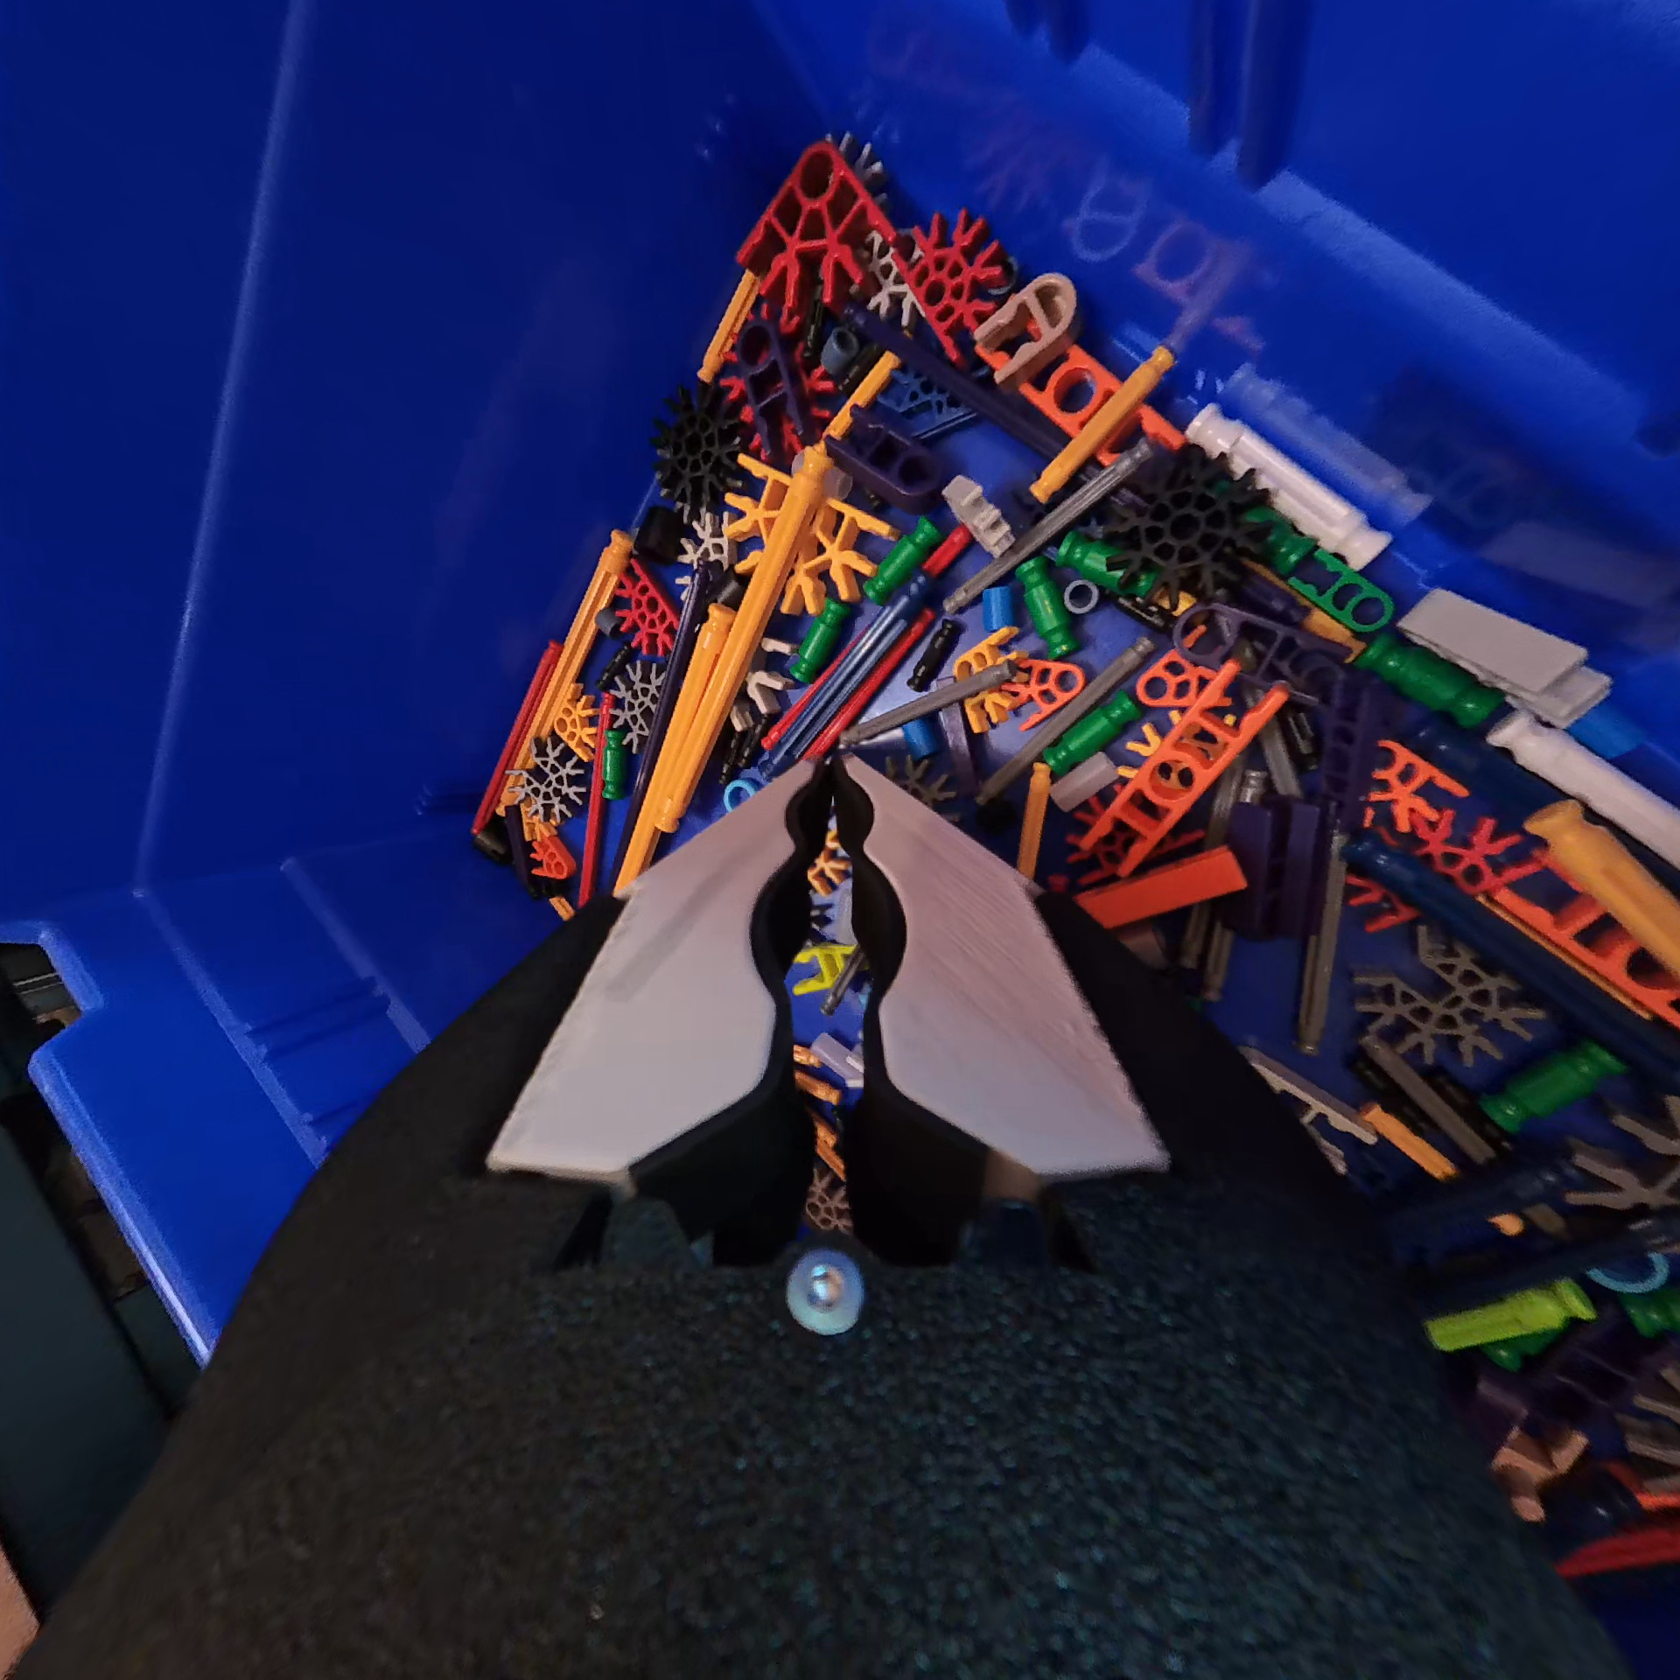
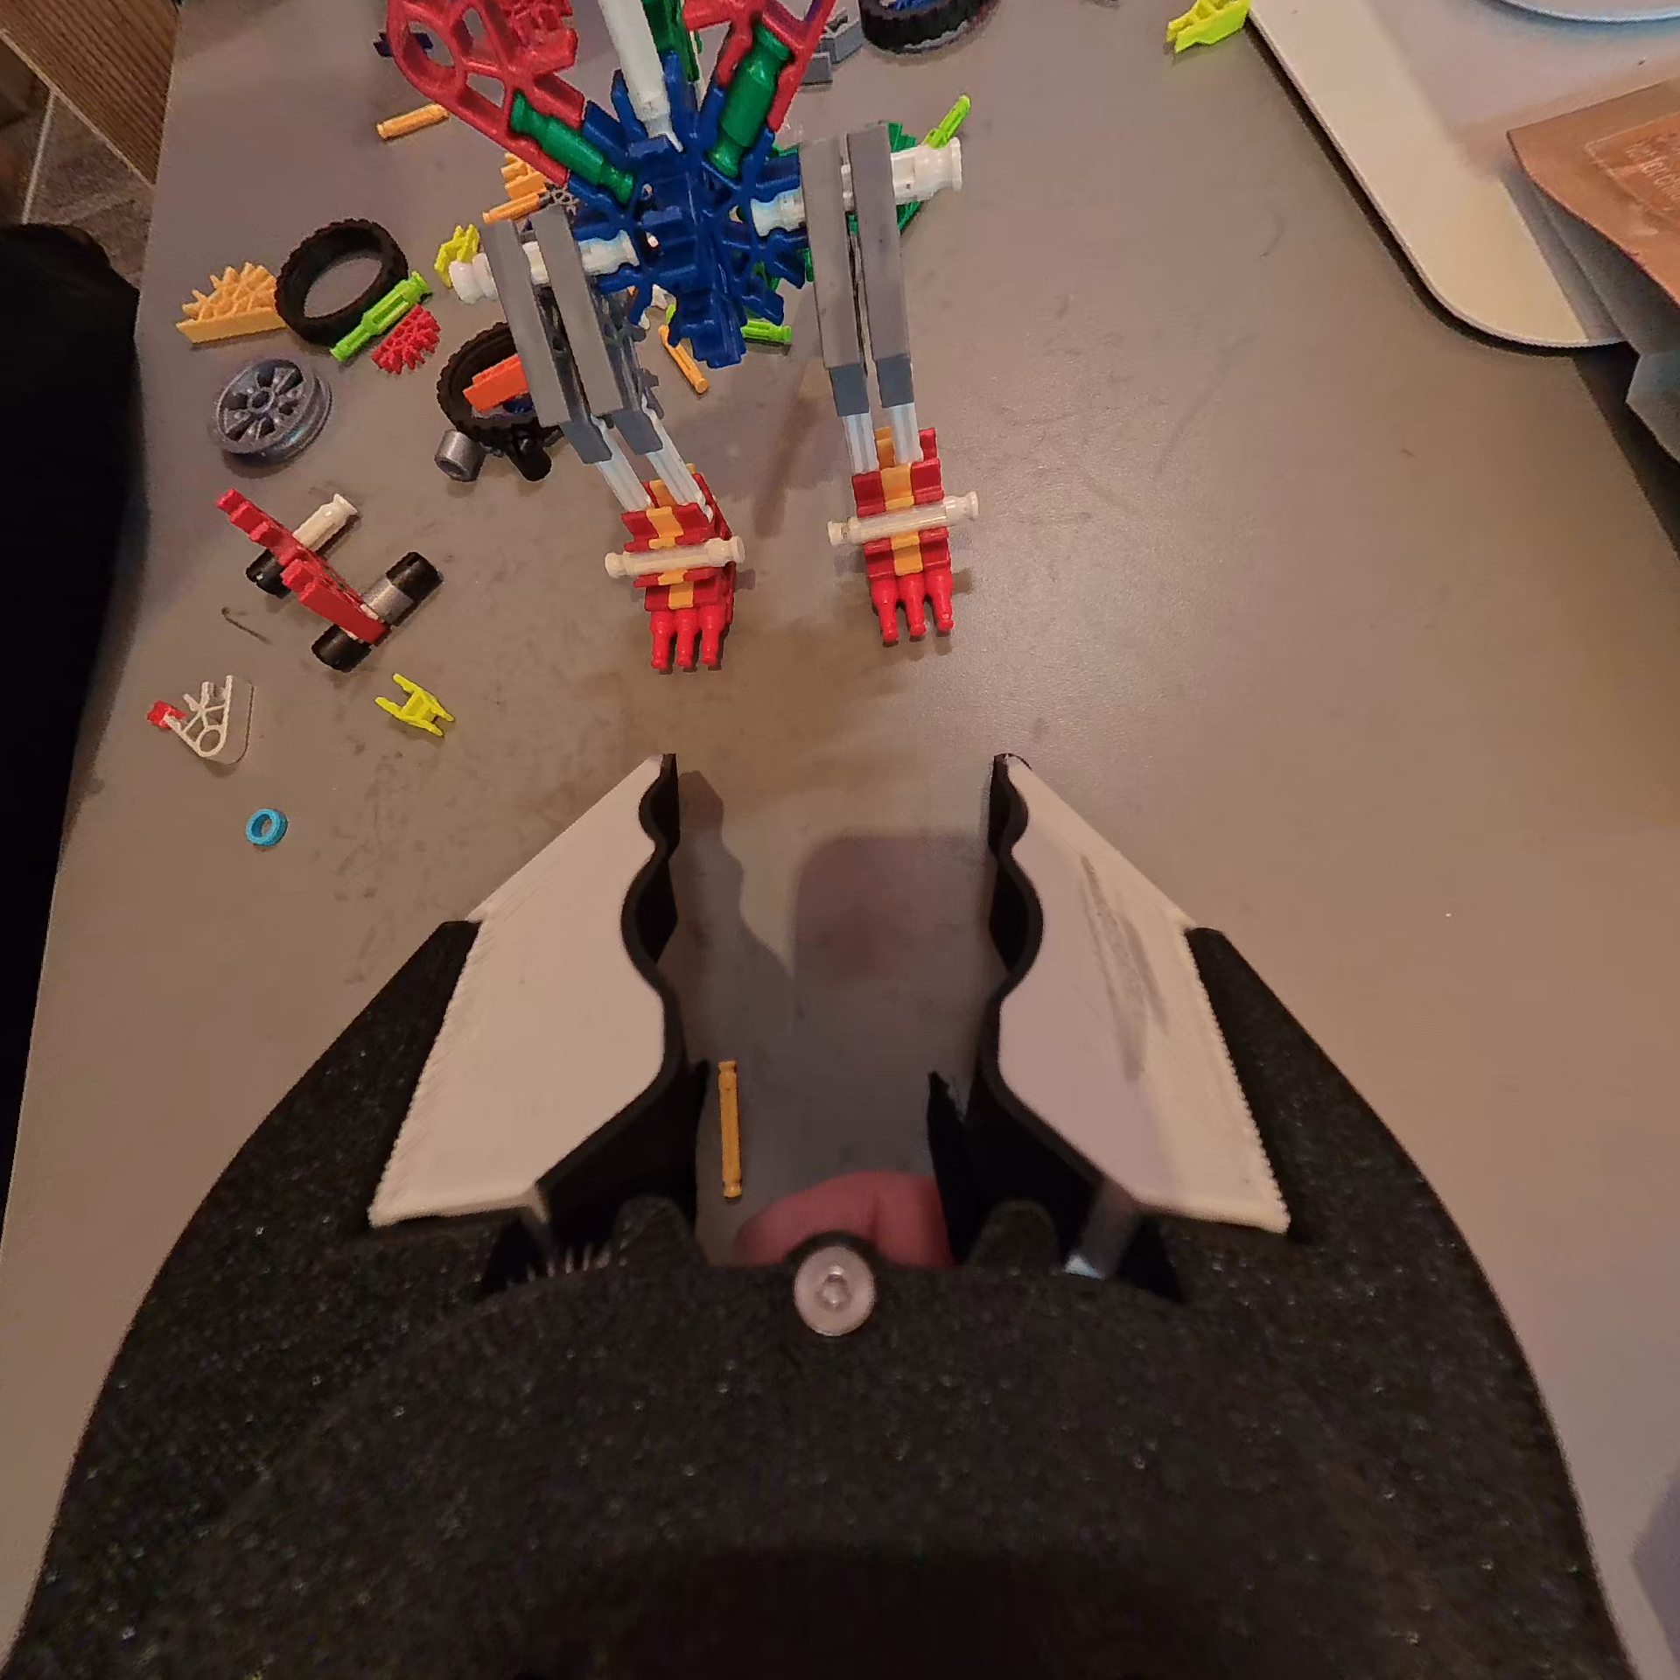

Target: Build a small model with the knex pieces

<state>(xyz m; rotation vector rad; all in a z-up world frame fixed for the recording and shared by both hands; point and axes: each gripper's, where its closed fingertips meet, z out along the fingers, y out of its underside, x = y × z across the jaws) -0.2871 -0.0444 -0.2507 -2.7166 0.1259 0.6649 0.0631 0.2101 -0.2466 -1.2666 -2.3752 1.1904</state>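
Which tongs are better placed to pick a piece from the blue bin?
Likely the left tongs: shut, already inside the bin, over loose pieces. The right tongs are open above the table.

Left claw (image 1: 829, 773) closed and empty, above loose construction-toy pieces (image 1: 1045, 655), inside blue bin (image 1: 409, 455)

left wrist: close, down into blue bin (image 1: 382, 455) | right wrist: steeply down on grey table (image 2: 1227, 636) | overlap: none
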